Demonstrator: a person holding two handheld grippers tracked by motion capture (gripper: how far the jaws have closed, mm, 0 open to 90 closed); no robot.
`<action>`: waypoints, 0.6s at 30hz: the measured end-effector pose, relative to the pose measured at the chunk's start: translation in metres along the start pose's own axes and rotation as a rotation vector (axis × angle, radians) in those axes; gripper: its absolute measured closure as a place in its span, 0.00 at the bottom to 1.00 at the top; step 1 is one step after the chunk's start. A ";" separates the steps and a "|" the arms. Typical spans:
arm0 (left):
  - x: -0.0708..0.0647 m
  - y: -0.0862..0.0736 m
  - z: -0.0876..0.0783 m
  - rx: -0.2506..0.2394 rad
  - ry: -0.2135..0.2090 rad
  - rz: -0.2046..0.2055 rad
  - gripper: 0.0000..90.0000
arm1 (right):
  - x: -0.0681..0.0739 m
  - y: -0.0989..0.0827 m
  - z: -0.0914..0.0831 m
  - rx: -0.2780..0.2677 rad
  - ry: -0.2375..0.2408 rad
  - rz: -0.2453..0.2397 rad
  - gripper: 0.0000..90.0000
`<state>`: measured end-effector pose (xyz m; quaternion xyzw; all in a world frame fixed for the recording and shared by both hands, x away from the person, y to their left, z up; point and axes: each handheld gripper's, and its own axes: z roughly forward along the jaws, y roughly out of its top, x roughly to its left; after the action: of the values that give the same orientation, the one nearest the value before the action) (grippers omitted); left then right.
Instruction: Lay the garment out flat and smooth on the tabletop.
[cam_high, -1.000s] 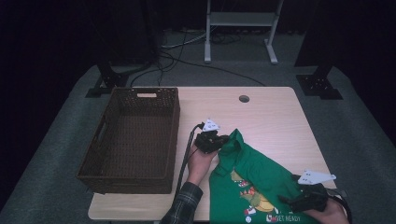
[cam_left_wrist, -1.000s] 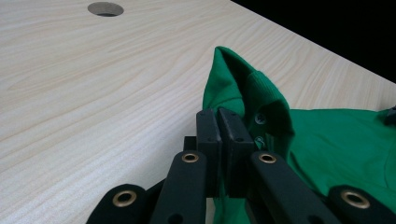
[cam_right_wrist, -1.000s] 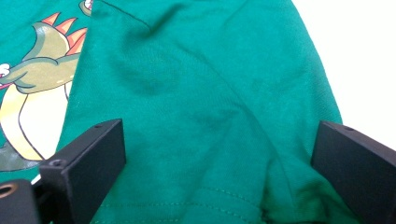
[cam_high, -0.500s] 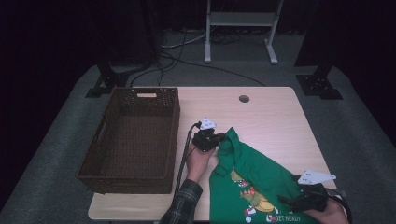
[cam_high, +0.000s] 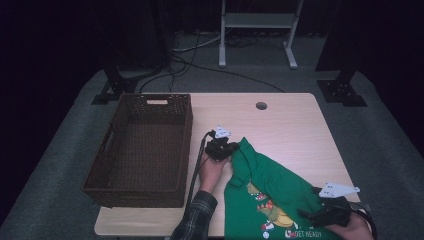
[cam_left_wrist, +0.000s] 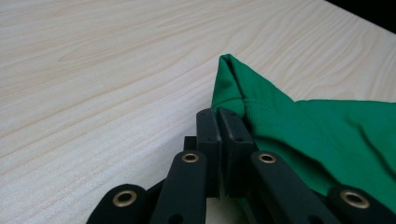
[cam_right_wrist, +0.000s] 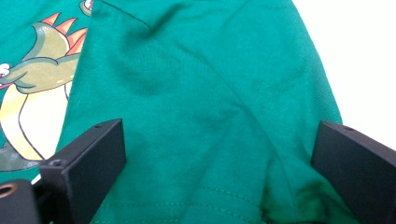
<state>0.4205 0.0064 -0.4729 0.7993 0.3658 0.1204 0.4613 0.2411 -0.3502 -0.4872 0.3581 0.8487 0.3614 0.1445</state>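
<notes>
A green shirt (cam_high: 272, 192) with a cartoon dinosaur print (cam_high: 267, 212) lies on the near right part of the wooden table (cam_high: 285, 125). My left gripper (cam_high: 231, 148) is at the shirt's far left corner, held by a hand in a plaid sleeve. In the left gripper view its jaws are pressed together on the edge of the green shirt (cam_left_wrist: 303, 126), and the corner stands up in a peak. My right gripper (cam_high: 307, 216) rests at the shirt's near right side. Its jaws stand wide apart over the green shirt (cam_right_wrist: 205, 107) in the right gripper view (cam_right_wrist: 219, 163).
A dark brown wicker basket (cam_high: 187, 135) with nothing in it stands on the table's left half, close to the left gripper's cable. A round cable hole (cam_high: 261, 105) sits near the table's far edge. Bare wood spreads beyond the shirt.
My left gripper has shifted slightly left and lower, taking the shirt's corner with it. The right gripper has stayed put.
</notes>
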 end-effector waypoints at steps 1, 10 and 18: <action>0.001 0.000 0.001 0.001 0.004 0.000 0.98 | 0.000 0.000 0.000 0.000 0.000 0.000 0.03; 0.005 0.001 0.001 0.004 0.088 -0.017 0.81 | 0.000 0.000 0.000 -0.001 -0.003 0.001 0.03; -0.010 0.003 -0.015 -0.006 0.034 0.001 0.74 | 0.000 0.000 0.000 -0.001 -0.004 0.004 0.03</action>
<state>0.4065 0.0081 -0.4611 0.7961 0.3728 0.1355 0.4571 0.2410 -0.3498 -0.4872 0.3606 0.8475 0.3613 0.1454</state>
